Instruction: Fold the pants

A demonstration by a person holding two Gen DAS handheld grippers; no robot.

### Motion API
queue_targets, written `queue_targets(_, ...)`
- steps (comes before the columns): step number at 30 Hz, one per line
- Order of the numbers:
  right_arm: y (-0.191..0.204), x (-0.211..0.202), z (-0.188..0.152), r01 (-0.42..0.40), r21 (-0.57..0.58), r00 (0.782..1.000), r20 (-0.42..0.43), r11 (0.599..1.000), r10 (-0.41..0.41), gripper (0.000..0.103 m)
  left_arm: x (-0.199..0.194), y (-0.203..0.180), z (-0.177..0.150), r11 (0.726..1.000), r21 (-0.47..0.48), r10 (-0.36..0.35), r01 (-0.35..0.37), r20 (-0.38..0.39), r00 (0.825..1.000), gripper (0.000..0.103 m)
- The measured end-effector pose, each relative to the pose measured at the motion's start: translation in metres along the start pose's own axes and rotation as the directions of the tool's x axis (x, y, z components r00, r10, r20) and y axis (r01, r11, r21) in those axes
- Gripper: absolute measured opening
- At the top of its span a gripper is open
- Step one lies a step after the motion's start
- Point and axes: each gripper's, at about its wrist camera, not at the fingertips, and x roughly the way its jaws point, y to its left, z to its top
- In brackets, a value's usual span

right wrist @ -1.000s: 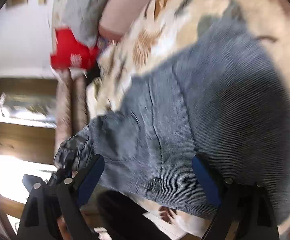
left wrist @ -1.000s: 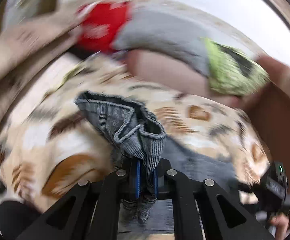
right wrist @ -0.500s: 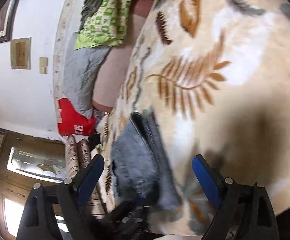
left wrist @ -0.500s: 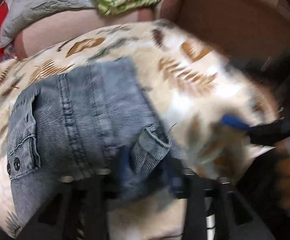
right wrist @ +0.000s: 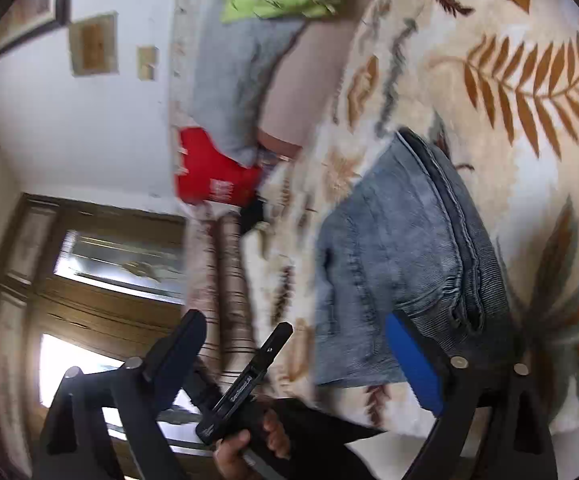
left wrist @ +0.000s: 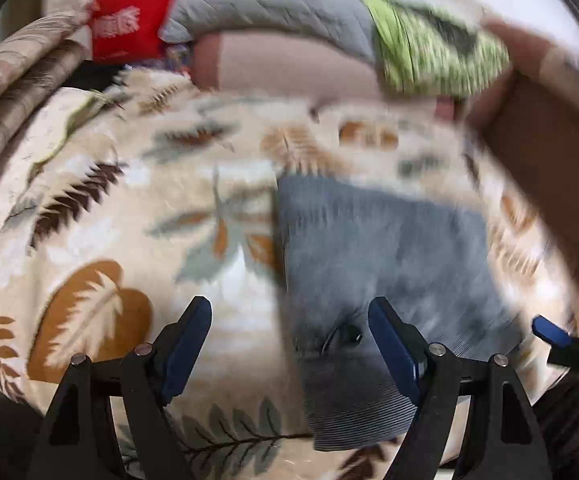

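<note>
You're holding the left hand-held gripper (left wrist: 289, 336) w/ fingers spread wide, nothing between them, hovering just over the near edge of the pants (left wrist: 377, 256). The right hand-held gripper (right wrist: 301, 364) is also gaping apart, gripping nothing; its blue pad is sitting right by the pants' (right wrist: 401, 264) thick stacked edge, can't tell if touching.

The pants are lying folded into a compact gray-blue denim block on the blanket (left wrist: 137, 208), a cream fleece w/ brown & gray-green leaf print covering the bed.

Farther back, a pinkish pillow (left wrist: 285, 68) is lying along the bed's head, w/ a gray quilted cover (left wrist: 273, 0), a green patterned cloth (left wrist: 437, 60) & a red item (left wrist: 133, 12) piled on it. Beyond, in the right wrist view, a white wall is carrying small frames (right wrist: 93, 44), and a wooden door w/ glass (right wrist: 101, 264) is showing bright light.
</note>
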Motion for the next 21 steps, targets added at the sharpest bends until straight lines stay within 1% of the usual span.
queue_targets(1, -0.014, 0.011, -0.003, 0.095, 0.015, 0.995, -0.035, 0.995, -0.094, 0.098, 0.018, -0.011, -0.007, 0.998, 0.054, 0.017, -0.014, -0.061, 0.998, 0.082)
queue_targets(2, -0.033, 0.024, -0.007, 0.191, 0.059, 0.978, -0.092, 0.980, -0.185, 0.092, 0.019, -0.015, -0.009, 0.997, 0.069, 0.035, -0.032, -0.035, 0.999, 0.082)
queue_targets(3, -0.047, 0.029, -0.013, 0.166, 0.107, 0.982, -0.106, 0.980, -0.155, 0.091, 0.013, -0.015, -0.011, 0.997, 0.068, 0.034, -0.033, -0.006, 0.999, 0.082)
queue_targets(4, -0.043, 0.021, -0.015, 0.150, 0.101, 0.987, -0.079, 0.984, -0.142, 0.091, 0.005, -0.013, -0.011, 0.998, 0.063, 0.031, -0.031, 0.011, 0.999, 0.081)
queue_targets(5, -0.036, 0.018, -0.015, 0.171, 0.087, 0.983, -0.078, 0.981, -0.164, 0.092, -0.002, -0.012, -0.010, 0.999, 0.045, 0.025, -0.026, 0.028, 0.999, 0.081)
queue_targets(6, -0.024, 0.010, -0.014, 0.216, 0.054, 0.976, -0.052, 0.975, -0.213, 0.092, -0.010, -0.011, -0.006, 1.000, 0.022, 0.014, -0.016, 0.056, 0.998, 0.081)
queue_targets(8, -0.009, -0.001, -0.009, 0.241, 0.016, 0.970, -0.004, 0.970, -0.241, 0.092, -0.026, -0.012, 0.005, 1.000, 0.007, -0.007, 0.006, 0.132, 0.991, 0.081)
queue_targets(9, -0.003, -0.006, -0.007, 0.244, 0.004, 0.970, 0.014, 0.970, -0.244, 0.092, -0.027, -0.014, 0.009, 1.000, 0.016, 0.000, -0.002, 0.148, 0.989, 0.082)
queue_targets(10, 0.004, -0.011, -0.003, 0.246, -0.005, 0.969, 0.033, 0.969, -0.246, 0.092, -0.024, -0.018, 0.012, 0.999, 0.033, 0.000, -0.005, 0.144, 0.990, 0.082)
queue_targets(12, 0.015, -0.011, 0.003, 0.227, -0.029, 0.973, 0.037, 0.973, -0.226, 0.092, -0.004, -0.030, 0.012, 0.994, 0.101, 0.020, -0.028, 0.079, 0.997, 0.082)
queue_targets(13, 0.021, -0.009, 0.006, 0.203, -0.040, 0.979, 0.029, 0.978, -0.202, 0.092, 0.010, -0.039, 0.009, 0.988, 0.148, 0.045, -0.047, 0.015, 0.999, 0.082)
queue_targets(14, 0.025, -0.007, 0.009, 0.180, -0.042, 0.984, 0.023, 0.983, -0.179, 0.092, 0.024, -0.047, 0.002, 0.980, 0.188, 0.076, -0.073, -0.012, 0.997, 0.082)
queue_targets(15, 0.031, 0.000, 0.013, 0.152, -0.049, 0.988, 0.007, 0.987, -0.152, 0.092, 0.025, -0.050, -0.002, 0.973, 0.208, 0.098, -0.101, 0.027, 0.995, 0.082)
queue_targets(16, 0.035, 0.005, 0.016, 0.140, -0.059, 0.990, -0.008, 0.988, -0.141, 0.092, 0.022, -0.051, -0.004, 0.971, 0.211, 0.103, -0.111, 0.047, 0.994, 0.082)
queue_targets(19, 0.041, 0.027, 0.029, 0.138, -0.070, 0.990, -0.032, 0.988, -0.140, 0.092, 0.024, -0.050, -0.001, 0.973, 0.207, 0.098, -0.103, 0.030, 0.995, 0.082)
queue_targets(21, 0.046, 0.042, 0.046, 0.120, -0.071, 0.991, -0.048, 0.990, -0.124, 0.092, 0.024, -0.050, -0.002, 0.972, 0.212, 0.097, -0.102, 0.033, 0.995, 0.082)
